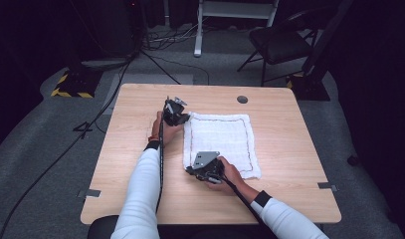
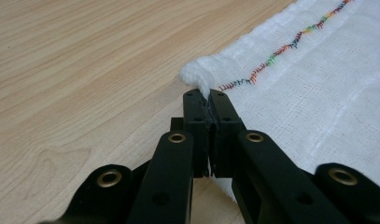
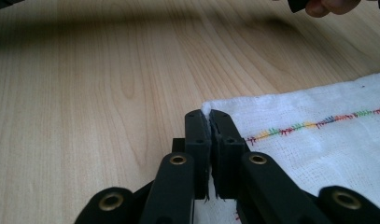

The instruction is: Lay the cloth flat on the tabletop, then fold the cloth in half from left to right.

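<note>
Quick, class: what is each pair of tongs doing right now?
Left tongs: shut on the white cloth, far corner.
Right tongs: shut on its near corner.

Bare wood is left all around the white woven cloth with coloured stitching [image 1: 221, 142] on the light wooden table [image 1: 289, 189], widest at its right and near edges. Passage along the cloth's left edge is blocked by the left gripper [image 1: 182, 118] and right gripper [image 1: 192, 171] clamped there
</note>
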`<state>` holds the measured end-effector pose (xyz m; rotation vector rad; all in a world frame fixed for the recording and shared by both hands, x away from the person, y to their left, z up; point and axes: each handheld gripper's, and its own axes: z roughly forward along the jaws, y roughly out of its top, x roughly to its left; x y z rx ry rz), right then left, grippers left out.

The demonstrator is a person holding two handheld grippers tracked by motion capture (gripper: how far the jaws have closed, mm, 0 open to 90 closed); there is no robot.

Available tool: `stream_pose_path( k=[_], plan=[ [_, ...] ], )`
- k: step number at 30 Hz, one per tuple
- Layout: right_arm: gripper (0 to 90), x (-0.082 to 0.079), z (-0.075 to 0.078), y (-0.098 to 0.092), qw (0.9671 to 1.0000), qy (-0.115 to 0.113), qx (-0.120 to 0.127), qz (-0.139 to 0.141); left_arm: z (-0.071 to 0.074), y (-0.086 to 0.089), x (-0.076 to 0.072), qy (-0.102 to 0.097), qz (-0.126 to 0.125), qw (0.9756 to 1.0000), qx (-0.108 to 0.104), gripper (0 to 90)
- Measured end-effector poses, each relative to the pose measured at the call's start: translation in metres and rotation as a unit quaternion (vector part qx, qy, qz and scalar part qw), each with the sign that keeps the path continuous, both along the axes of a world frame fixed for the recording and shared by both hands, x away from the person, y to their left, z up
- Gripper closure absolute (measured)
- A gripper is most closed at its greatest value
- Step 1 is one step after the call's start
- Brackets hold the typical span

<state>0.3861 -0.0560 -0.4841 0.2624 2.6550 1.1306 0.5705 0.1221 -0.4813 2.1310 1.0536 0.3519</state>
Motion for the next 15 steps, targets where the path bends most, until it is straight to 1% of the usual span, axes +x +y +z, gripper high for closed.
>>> stream_pose_path(
  k=[2, 8, 10, 11, 12, 15],
  plan=[
    [86.9, 0.000, 0.001, 0.001, 1.0000, 0.001, 0.000, 0.000, 0.002, 0.001, -0.001, -0.003, 0.001, 1.0000, -0.001, 87.5],
    [86.9, 0.000, 0.006, 0.003, 1.0000, -0.005, 0.004, -0.001, 0.008, 0.007, -0.003, -0.010, 0.004, 0.9999, -0.002, 87.5],
    [86.9, 0.001, 0.007, 0.004, 1.0000, -0.007, 0.005, 0.000, 0.011, 0.009, -0.003, -0.014, 0.003, 0.9999, 0.002, 87.5],
    [86.9, 0.001, 0.008, 0.004, 0.9999, -0.008, 0.006, -0.001, 0.011, 0.010, -0.003, -0.014, 0.005, 0.9999, -0.002, 87.5],
    [86.9, 0.001, 0.009, 0.005, 0.9999, -0.011, 0.006, -0.001, 0.012, 0.011, -0.003, -0.014, 0.005, 0.9999, 0.000, 87.5],
    [86.9, 0.001, 0.010, 0.006, 0.9999, -0.013, 0.009, -0.003, 0.015, 0.014, -0.005, -0.017, 0.007, 0.9998, -0.004, 87.6]
  ],
)
